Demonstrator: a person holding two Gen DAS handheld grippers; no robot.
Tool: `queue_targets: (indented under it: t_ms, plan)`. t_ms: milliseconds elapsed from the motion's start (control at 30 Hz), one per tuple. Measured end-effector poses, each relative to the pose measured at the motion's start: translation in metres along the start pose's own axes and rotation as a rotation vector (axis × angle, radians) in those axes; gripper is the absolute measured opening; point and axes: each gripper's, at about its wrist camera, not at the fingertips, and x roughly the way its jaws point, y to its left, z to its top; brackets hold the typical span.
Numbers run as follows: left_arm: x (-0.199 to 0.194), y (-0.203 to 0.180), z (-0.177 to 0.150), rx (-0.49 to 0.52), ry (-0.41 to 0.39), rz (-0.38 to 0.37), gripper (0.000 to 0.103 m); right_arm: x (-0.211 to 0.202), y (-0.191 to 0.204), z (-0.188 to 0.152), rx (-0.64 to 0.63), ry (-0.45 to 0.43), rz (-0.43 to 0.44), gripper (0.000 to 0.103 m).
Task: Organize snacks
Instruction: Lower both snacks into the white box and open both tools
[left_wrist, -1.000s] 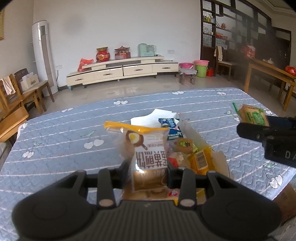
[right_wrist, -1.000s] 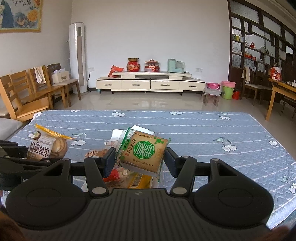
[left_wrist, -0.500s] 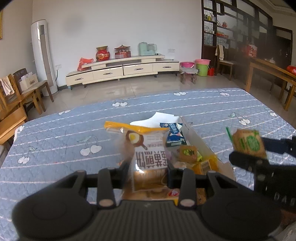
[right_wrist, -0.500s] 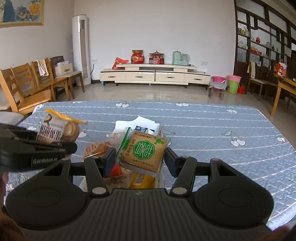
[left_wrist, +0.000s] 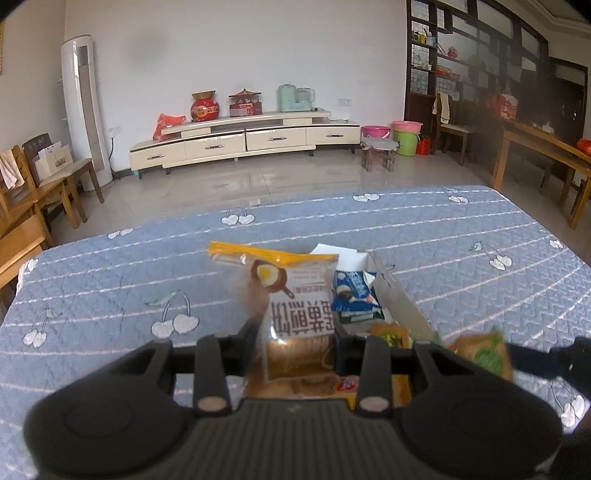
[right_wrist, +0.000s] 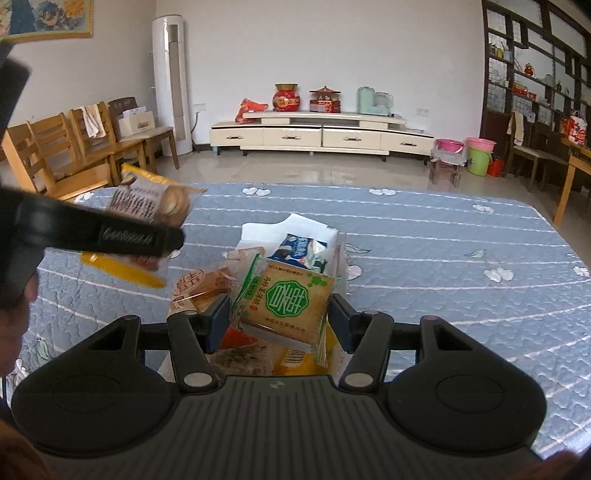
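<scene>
In the left view the left gripper (left_wrist: 295, 341), jaws clamped on the egg-print snack pack (left_wrist: 295, 310), has drifted sideways beside the box (left_wrist: 399, 295), while in the right view the right gripper (right_wrist: 279, 317) has just been widening its jaws around the green cracker pack (right_wrist: 284, 302) over the box, likely releasing it there.

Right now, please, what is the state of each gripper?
Left gripper: closed on the egg-print snack bag.
Right gripper: jaws just opening; green biscuit packet between them, left pad touching.
</scene>
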Motion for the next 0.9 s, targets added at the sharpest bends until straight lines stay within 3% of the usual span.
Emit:
queue_targets:
  t_ms: [67, 100, 333, 467, 667, 900]
  plan:
    - [0.005, -0.002, 0.003, 0.001, 0.002, -0.008, 0.037, 0.003, 0.000, -0.001, -0.006, -0.001, 0.023, 0.087]
    - [0.007, -0.003, 0.005, 0.004, 0.001, -0.011, 0.037, 0.001, -0.001, 0.000, -0.011, -0.013, 0.030, 0.102]
    - [0.029, -0.020, 0.012, 0.028, 0.019, -0.055, 0.037, -0.020, -0.017, -0.003, 0.000, -0.059, -0.017, 0.103]
    - [0.042, -0.033, 0.015, 0.038, 0.050, -0.125, 0.039, -0.027, -0.024, -0.008, 0.012, -0.065, -0.043, 0.103]
    - [0.038, -0.034, 0.014, 0.047, 0.043, -0.099, 0.064, -0.030, -0.022, -0.008, 0.001, -0.064, -0.058, 0.103]
    - [-0.012, -0.007, 0.004, -0.014, 0.007, -0.021, 0.086, -0.039, -0.006, -0.006, -0.027, -0.075, -0.057, 0.103]
